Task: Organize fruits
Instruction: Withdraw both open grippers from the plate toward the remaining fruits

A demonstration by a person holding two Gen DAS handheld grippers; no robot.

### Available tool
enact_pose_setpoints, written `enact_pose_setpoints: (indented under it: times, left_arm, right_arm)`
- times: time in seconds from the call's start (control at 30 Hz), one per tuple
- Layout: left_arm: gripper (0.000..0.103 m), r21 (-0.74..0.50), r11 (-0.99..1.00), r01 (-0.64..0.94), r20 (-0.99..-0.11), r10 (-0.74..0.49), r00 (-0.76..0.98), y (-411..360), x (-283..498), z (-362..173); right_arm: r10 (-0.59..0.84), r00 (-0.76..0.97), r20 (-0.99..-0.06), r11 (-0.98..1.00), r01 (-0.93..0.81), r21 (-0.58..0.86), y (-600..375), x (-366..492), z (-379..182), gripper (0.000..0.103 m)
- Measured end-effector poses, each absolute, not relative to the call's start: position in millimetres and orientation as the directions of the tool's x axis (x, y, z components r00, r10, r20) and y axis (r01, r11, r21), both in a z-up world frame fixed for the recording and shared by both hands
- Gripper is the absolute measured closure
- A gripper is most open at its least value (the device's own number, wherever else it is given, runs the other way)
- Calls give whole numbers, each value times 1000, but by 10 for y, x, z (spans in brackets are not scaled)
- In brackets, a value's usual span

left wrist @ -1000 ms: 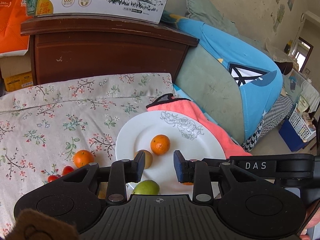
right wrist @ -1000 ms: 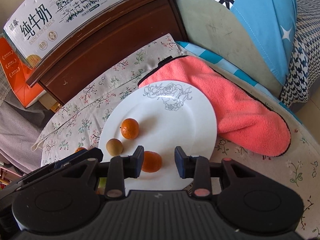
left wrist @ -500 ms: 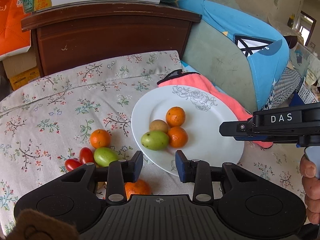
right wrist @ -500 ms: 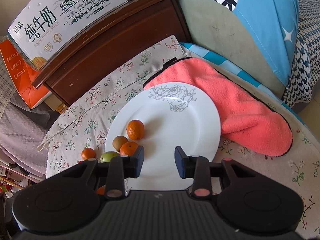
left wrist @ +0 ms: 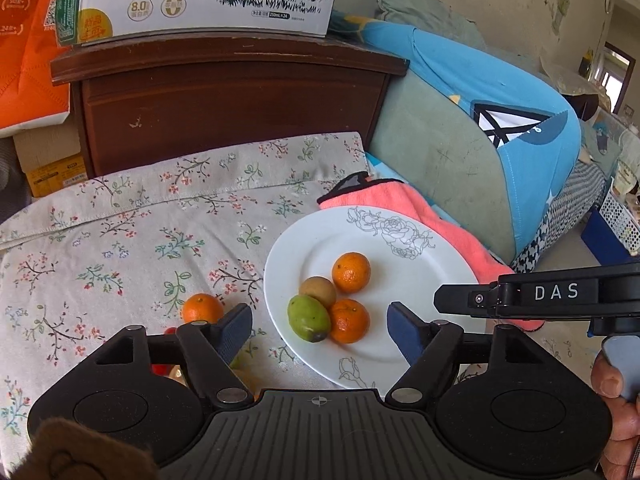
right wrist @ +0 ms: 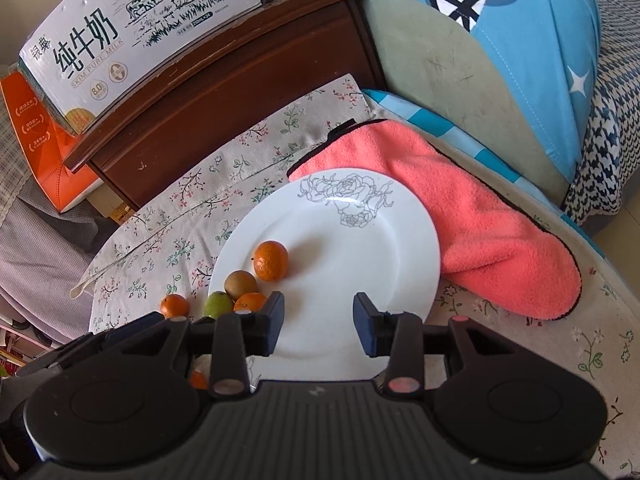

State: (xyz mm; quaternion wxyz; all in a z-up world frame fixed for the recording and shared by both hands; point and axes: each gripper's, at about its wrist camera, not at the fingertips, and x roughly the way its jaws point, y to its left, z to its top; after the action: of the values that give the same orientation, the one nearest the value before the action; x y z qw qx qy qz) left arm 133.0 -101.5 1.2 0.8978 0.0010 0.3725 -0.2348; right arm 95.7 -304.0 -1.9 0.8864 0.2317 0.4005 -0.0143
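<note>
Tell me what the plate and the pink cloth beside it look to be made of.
Plate: probably glazed ceramic or porcelain, going by its glossy white surface, soft highlights and printed grey rose outline. Pink cloth: apparently a soft fleece or microfibre, with a fuzzy matte nap and dark stitched edging.

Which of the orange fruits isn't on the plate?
The tangerine lying on the flowered cloth, left of the plate; the other two sit on it.

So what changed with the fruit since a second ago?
Both tools backed away from the plate. The green fruit and one orange, which sat at their tips, now lie free beside the brown fruit. The left tool opened wider; the right tool stayed open. Plate, pink cloth and the loose orange on the tablecloth stayed put.
</note>
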Motion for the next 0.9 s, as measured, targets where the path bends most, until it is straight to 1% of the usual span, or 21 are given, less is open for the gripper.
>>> enact_pose_setpoints:
  times: [0.03, 0.13, 0.2, 0.27, 0.37, 0.47, 0.53, 0.6, 0.7, 0.9]
  left_arm:
    - [23, -156, 895, 419, -675, -406, 616, -993, 1333, 34]
    - [22, -85, 918, 387, -699, -332, 634, -889, 1367, 119]
    - [22, -76, 926, 371, -695, -316, 646, -790, 1373, 187]
    - [14, -84, 930, 358, -683, -315, 659, -682, 1366, 259]
    - [14, -83, 929, 360, -672, -319, 668, -553, 1327, 337]
    - [14, -76, 932, 354, -683, -308, 662, -461, 1294, 345]
    - [14, -83, 935, 344, -689, -303, 658, -390, 1288, 322]
    - [14, -91, 939, 331, -716, -293, 634, -309, 1302, 283]
    - [14, -51, 944, 326, -731, -258, 631, -220, 1278, 248]
    - [14, -21, 921, 388, -752, -270, 601, -89, 1158, 154]
  right_arm:
    - [159, 681, -715, 898, 201, 391, -3018, 955, -8, 63]
    - [161, 690, -706, 915, 165, 369, -2939, 949, 20, 61]
    - [177, 692, -699, 921, 134, 366, -2882, 952, 30, 60]
    - [192, 691, -697, 927, 107, 361, -2825, 953, 32, 59]
    - [218, 686, -694, 938, 50, 344, -2700, 947, 23, 57]
    - [239, 677, -696, 945, 2, 326, -2584, 933, 11, 53]
    - [257, 669, -698, 950, -40, 311, -2484, 917, -3, 53]
    - [270, 661, -700, 952, -73, 298, -2404, 900, -19, 53]
    - [303, 649, -698, 946, -115, 304, -2306, 877, -52, 53]
    - [354, 629, -692, 935, -213, 285, -2083, 857, -93, 53]
